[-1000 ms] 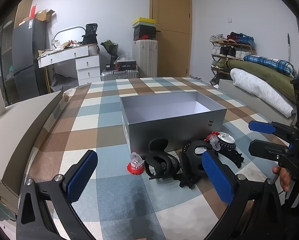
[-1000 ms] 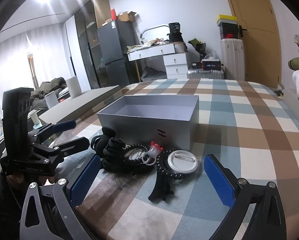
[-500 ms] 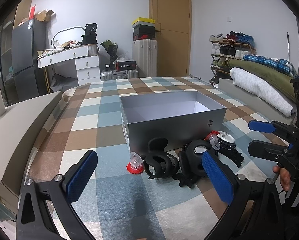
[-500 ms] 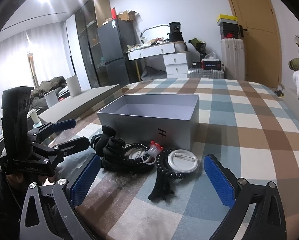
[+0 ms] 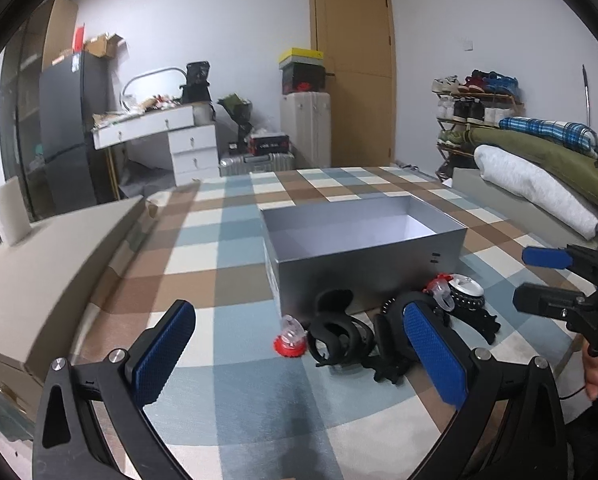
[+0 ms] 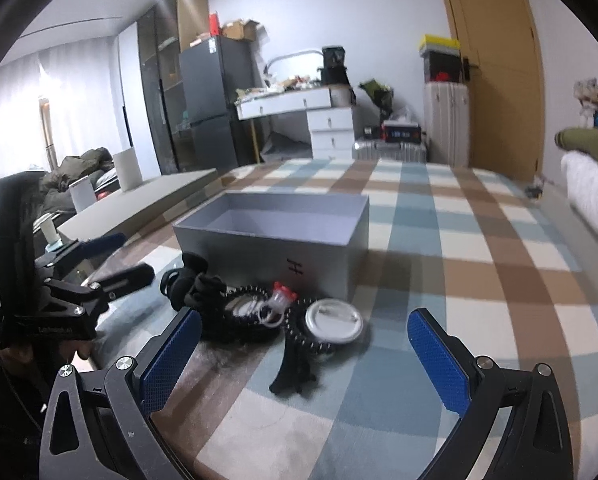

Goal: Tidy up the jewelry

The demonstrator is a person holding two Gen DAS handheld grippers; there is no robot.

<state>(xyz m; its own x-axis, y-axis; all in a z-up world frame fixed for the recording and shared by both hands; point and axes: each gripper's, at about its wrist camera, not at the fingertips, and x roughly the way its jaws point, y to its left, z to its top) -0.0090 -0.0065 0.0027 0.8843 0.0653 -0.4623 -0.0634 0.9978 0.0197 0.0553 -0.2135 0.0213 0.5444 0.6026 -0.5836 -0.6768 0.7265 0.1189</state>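
Observation:
An open grey box (image 5: 363, 240) (image 6: 275, 236) stands on the checked cloth with nothing visible inside. In front of it lies a heap of jewelry: a red-based clear ring (image 5: 291, 336), black hair claws (image 5: 335, 332), a black bead bracelet (image 6: 239, 312), a second red and clear ring (image 6: 279, 304) and a round white badge (image 6: 333, 322). My left gripper (image 5: 299, 360) hovers open just before the heap. My right gripper (image 6: 303, 360) is open too, near the badge; it also shows at the right edge of the left wrist view (image 5: 547, 276).
A flat grey lid or board (image 5: 39, 280) lies at the left of the cloth. Rolled bedding (image 5: 539, 184) lies along the right. A white desk (image 5: 159, 136), a dark fridge (image 5: 71, 128), a suitcase and a door stand behind.
Both views have shifted a little: the box and heap now sit further right in the left view, and the right view is slightly blurred from motion. Both grippers stay open.

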